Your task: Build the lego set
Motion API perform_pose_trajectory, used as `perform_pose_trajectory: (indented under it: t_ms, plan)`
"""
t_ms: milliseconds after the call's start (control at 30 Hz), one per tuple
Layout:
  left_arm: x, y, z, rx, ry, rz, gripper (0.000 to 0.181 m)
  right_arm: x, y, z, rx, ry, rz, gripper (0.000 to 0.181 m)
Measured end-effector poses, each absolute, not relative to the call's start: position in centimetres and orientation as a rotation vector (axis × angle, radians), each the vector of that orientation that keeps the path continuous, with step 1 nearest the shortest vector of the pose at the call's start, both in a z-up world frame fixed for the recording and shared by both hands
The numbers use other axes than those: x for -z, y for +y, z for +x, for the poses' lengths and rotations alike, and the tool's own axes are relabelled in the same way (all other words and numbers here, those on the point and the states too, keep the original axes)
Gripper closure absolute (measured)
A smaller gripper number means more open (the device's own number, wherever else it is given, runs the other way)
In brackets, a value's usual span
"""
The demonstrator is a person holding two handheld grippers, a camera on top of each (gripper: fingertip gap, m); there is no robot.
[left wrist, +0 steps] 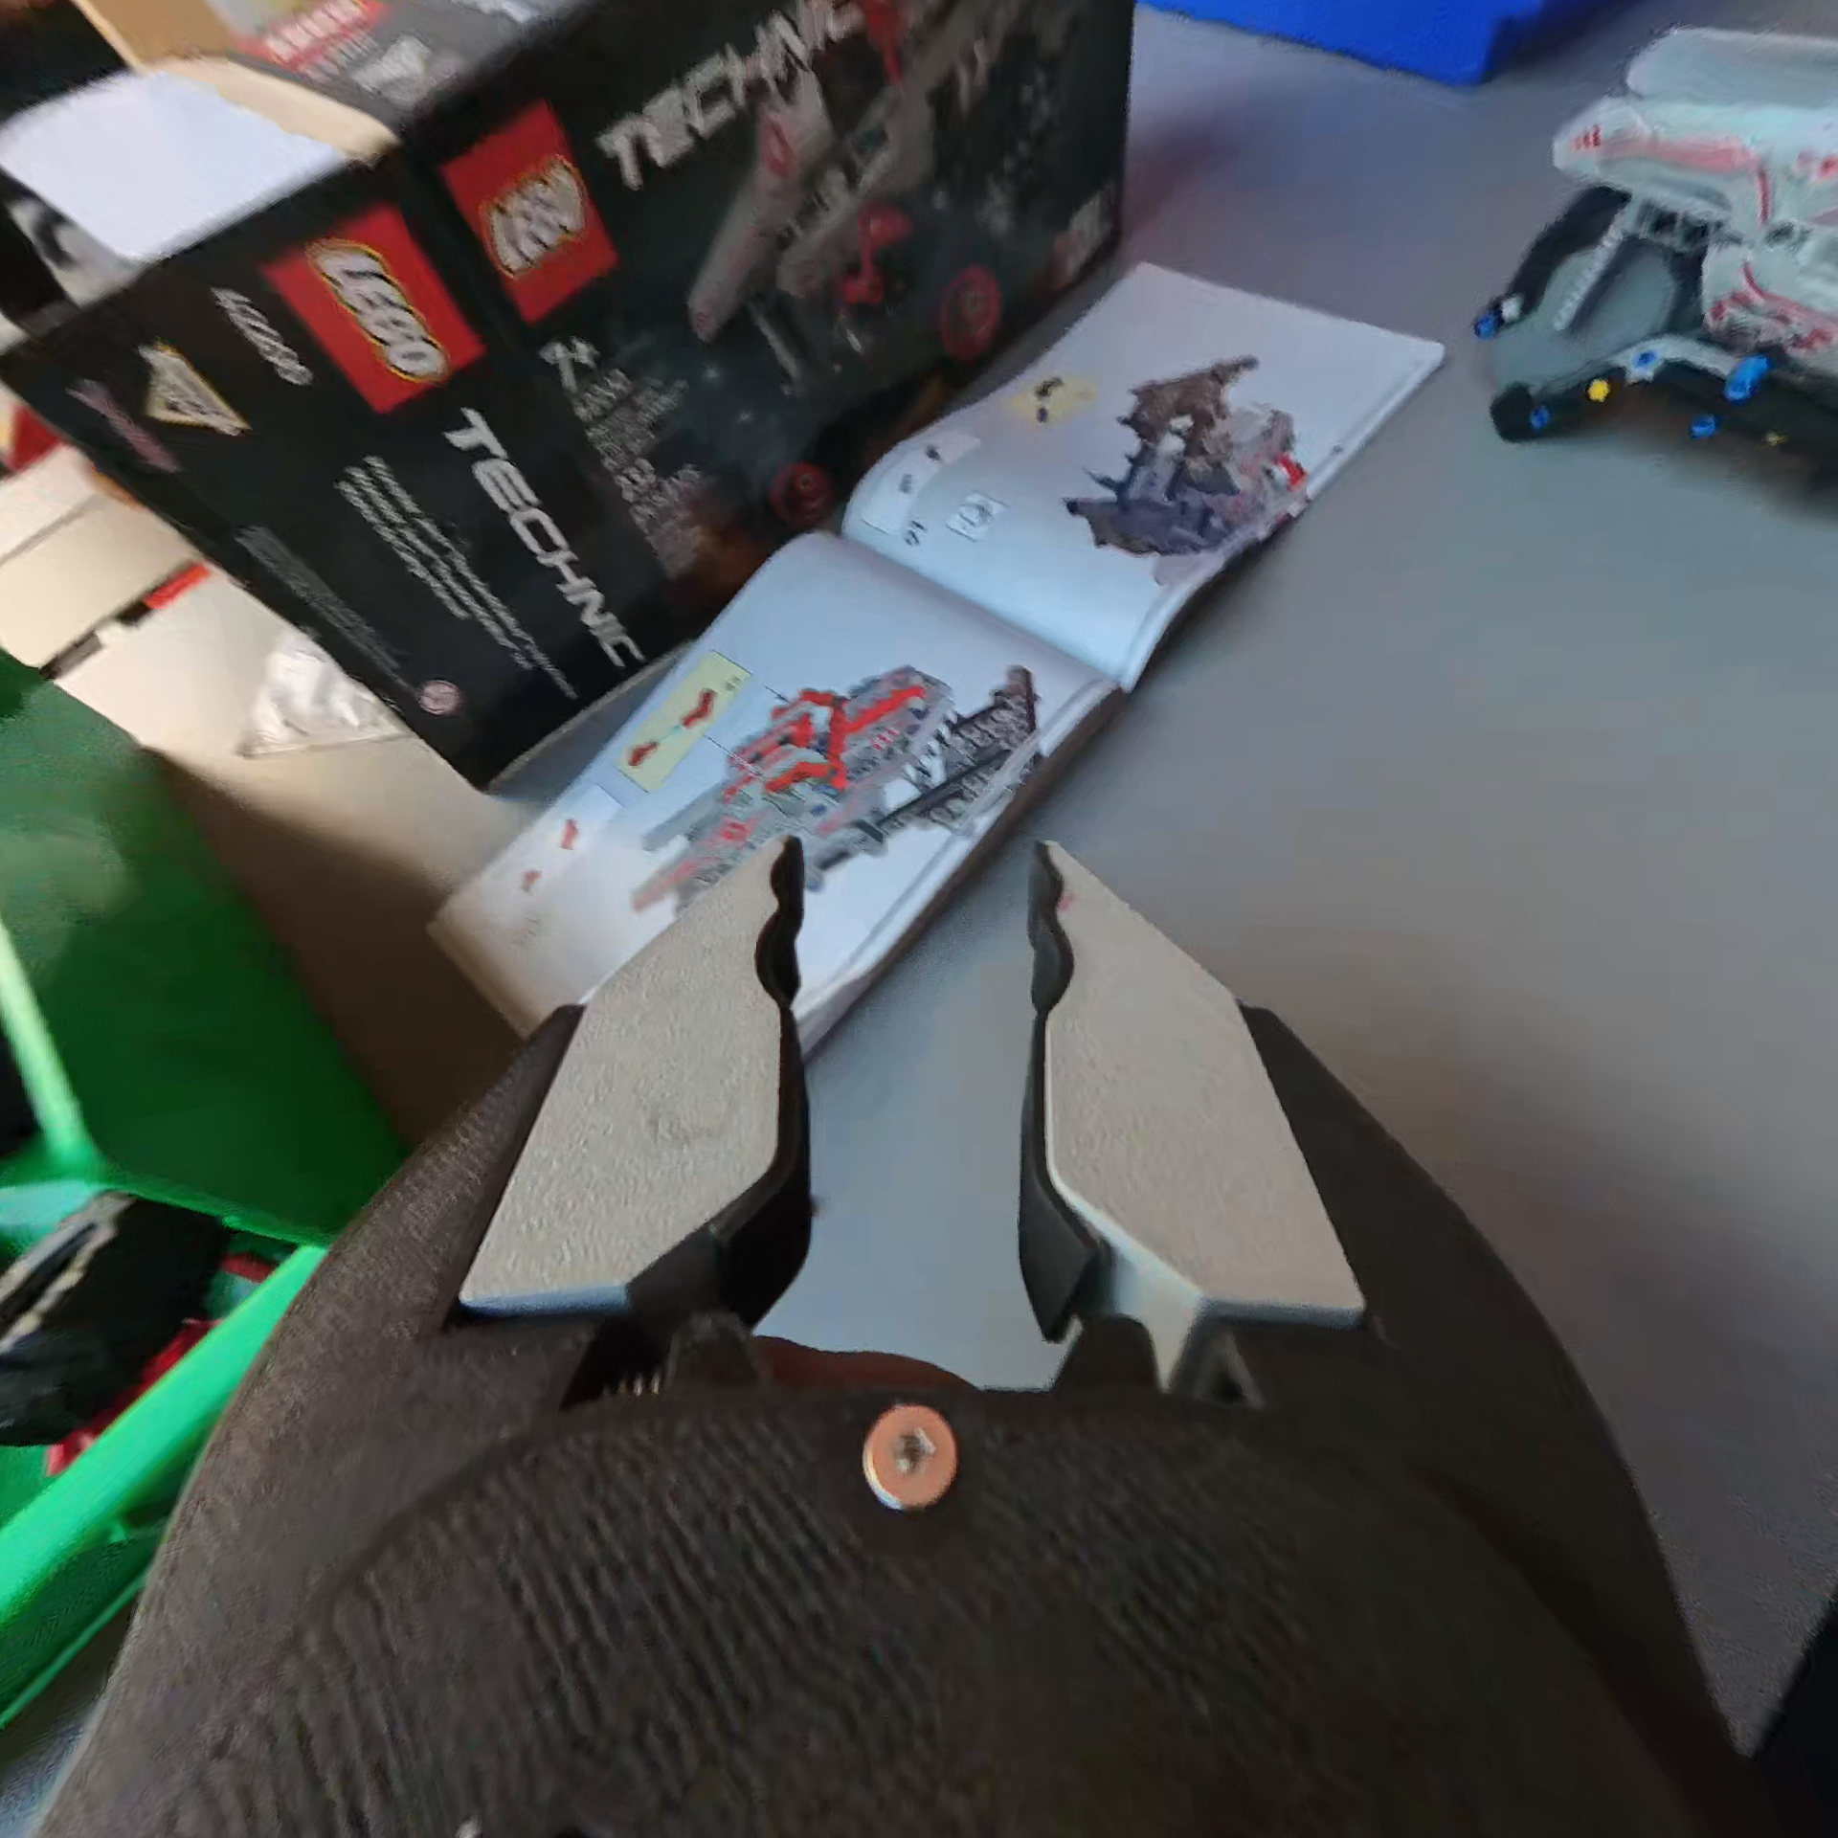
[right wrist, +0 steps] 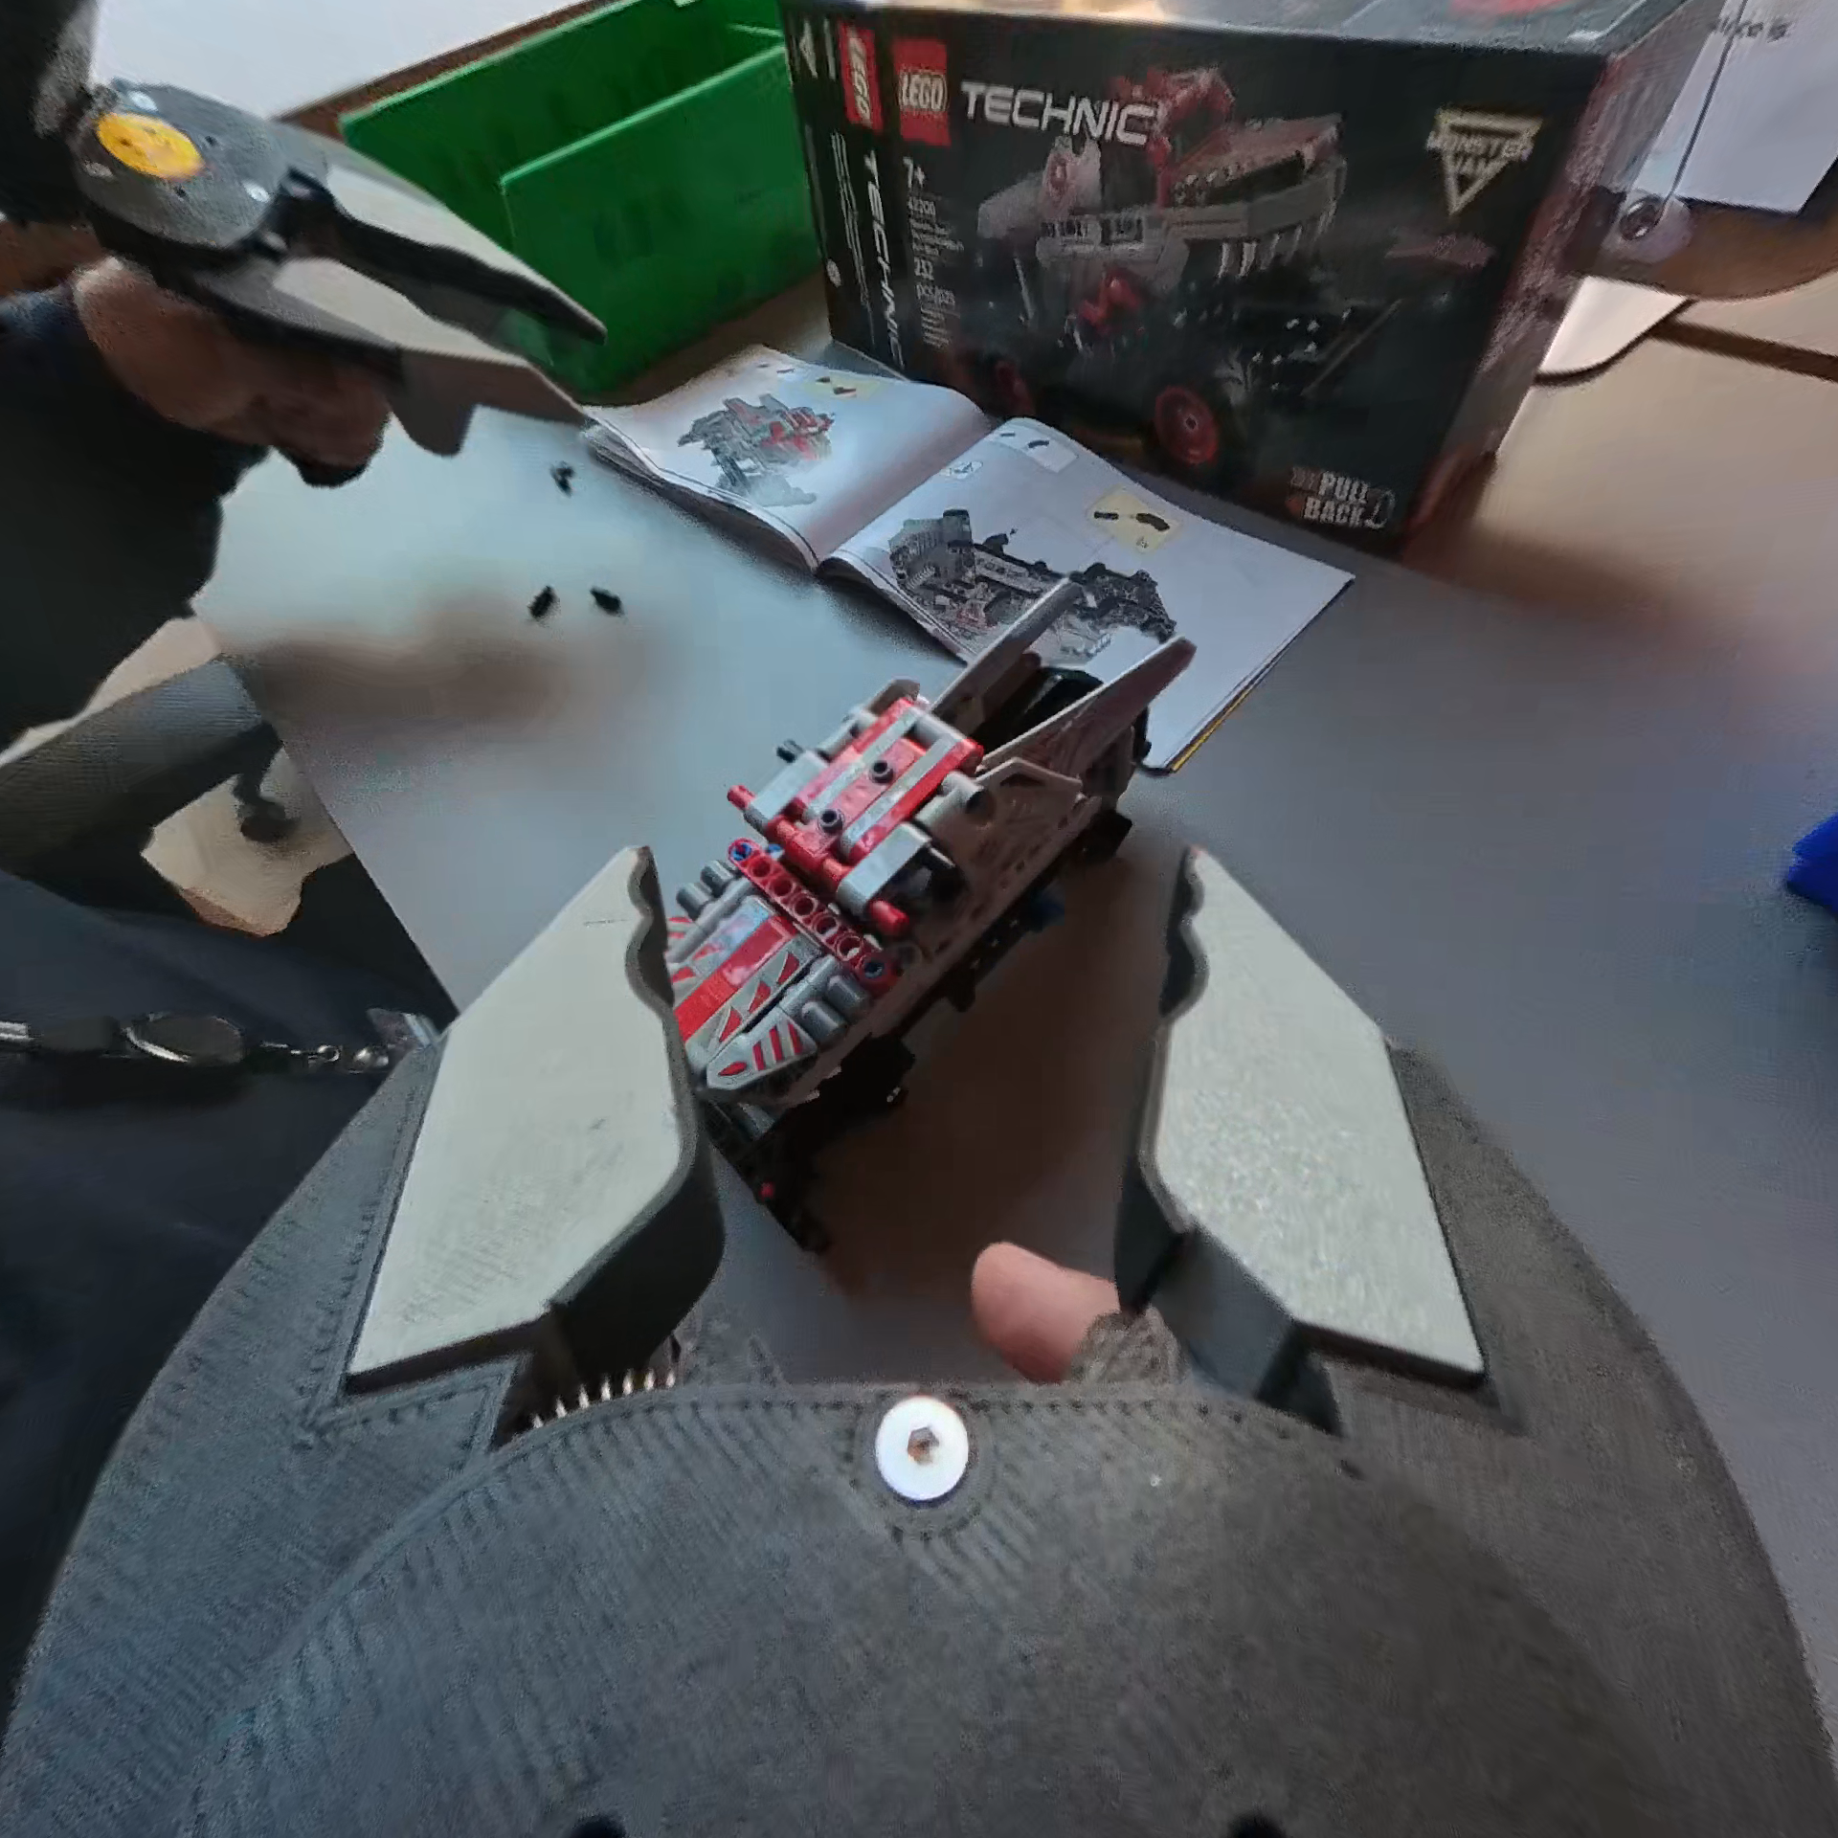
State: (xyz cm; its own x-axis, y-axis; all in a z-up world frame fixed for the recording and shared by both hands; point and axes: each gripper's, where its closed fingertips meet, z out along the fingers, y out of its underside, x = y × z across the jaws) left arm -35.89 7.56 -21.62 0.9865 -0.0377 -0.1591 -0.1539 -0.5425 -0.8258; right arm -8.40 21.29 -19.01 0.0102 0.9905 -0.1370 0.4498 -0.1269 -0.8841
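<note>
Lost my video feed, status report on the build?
Left gripper open, empty, over the instruction booklet. Right gripper open around the half-built truck, not clamped. Nothing in the way.

box (left wrist: pixel 557 328) blurred, green bin (left wrist: pixel 119 995) cropped

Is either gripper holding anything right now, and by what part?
Nothing. The left gripper is open and empty; the right gripper is open around the lego model, unclamped.

My view: green bin (right wrist: pixel 637 189) behind booklet's left page, on grey table (right wrist: pixel 1492 895). Blue object (right wrist: pixel 1815 870) at table's right edge. Office chair (right wrist: pixel 129 746) at left, off table.
</note>
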Motion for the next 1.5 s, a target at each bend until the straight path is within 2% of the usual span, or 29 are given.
perform_pose_trajectory:
  t_ms: [33,167,267,400,600,633,667,700,900,1033,1133,1333,1400,1467,1500]
  plan:
    - [20.7,7.7,-36.8,-0.16,0.115,-2.102,0.137,19.3,21.4,-8.1,-1.027,-1.477,-1.646,0.082]
    - [16.9,7.4,-39.4,-0.182,0.129,-1.973,0.132,16.9,20.3,-7.2,-1.019,-1.398,-1.604,0.085]
    - [15.9,6.9,-40.0,-0.148,0.198,-1.931,0.126,16.6,19.1,-7.5,-0.986,-1.395,-1.667,0.075]
    - [16.2,5.9,-40.4,-0.129,0.269,-1.879,0.133,19.6,17.6,-9.4,-0.8,-1.461,-1.743,0.066]
    - [19.2,3.5,-39.3,0.005,0.274,-1.927,0.135,23.2,19.1,-10.3,-0.479,-1.54,-1.781,0.078]
    - [19.6,2.8,-39.0,0.006,0.291,-1.937,0.135,23.3,19.9,-10.0,-0.427,-1.535,-1.782,0.081]
    - [19.9,2.1,-38.7,0.004,0.306,-1.939,0.135,23.3,20.5,-9.6,-0.409,-1.525,-1.79,0.074]
    - [20.2,1.4,-38.4,0.009,0.314,-1.939,0.135,23.3,21.2,-9.1,-0.399,-1.506,-1.82,0.074]
    - [22.7,-2.3,-39.8,0.023,0.12,-2.007,0.137,21.4,24.4,-6.1,-0.302,-1.335,-1.847,0.089]
    - [22.9,-3.5,-42.2,0.01,-0.053,-1.988,0.135,17.9,22.6,-7.5,-0.412,-1.255,-1.699,0.118]
    - [21.9,-3.8,-43.6,0.032,-0.147,-1.908,0.137,16.8,18.5,-11.3,-0.668,-1.289,-1.618,0.125]
    - [20.4,-3.8,-46.0,-0.058,-0.205,-1.884,0.142,18.2,10.5,-19.9,-1.129,-1.427,-1.501,0.123]
    - [16.8,-4.0,-49.1,-0.227,-0.191,-1.839,0.148,19.3,9.4,-21.6,-1.172,-1.48,-1.492,0.123]
    - [12.8,-3.3,-52.4,-0.326,-0.151,-1.775,0.164,19.8,9.0,-22.8,-1.162,-1.519,-1.446,0.122]
    - [11.7,-2.6,-54.1,-0.33,-0.15,-1.793,0.164,20.0,9.2,-23.4,-1.125,-1.535,-1.418,0.122]
